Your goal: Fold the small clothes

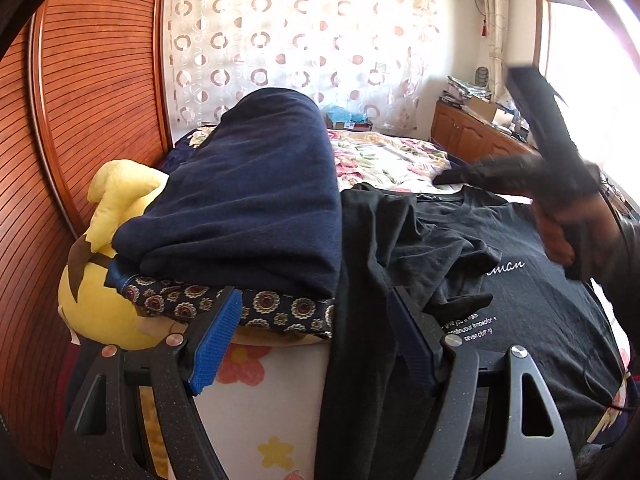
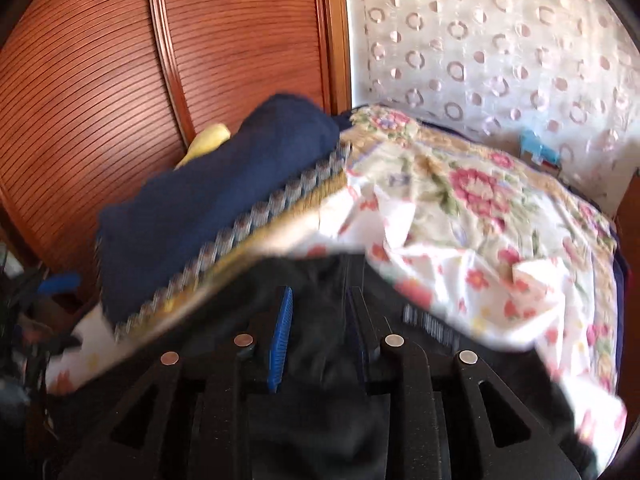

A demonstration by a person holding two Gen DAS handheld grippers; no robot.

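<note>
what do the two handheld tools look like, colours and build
Both tools, left and right, are matte black, with triangular cut-outs in the finger arms, round silver pivot caps and ribbed blue pads. The hand on the right one is blurred; its sleeve looks dark.

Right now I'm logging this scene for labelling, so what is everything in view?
black T-shirt: one, white lettering, spread on the bed.
navy folded garment: one, on a patterned cloth.
yellow plush toy: one, under that pile.
floral bedsheet: one, covering the bed.
wooden cabinet: one, brown, beside the bed.
left hand-held gripper: open, black cloth between the pads.
right hand-held gripper: over black cloth.
</note>
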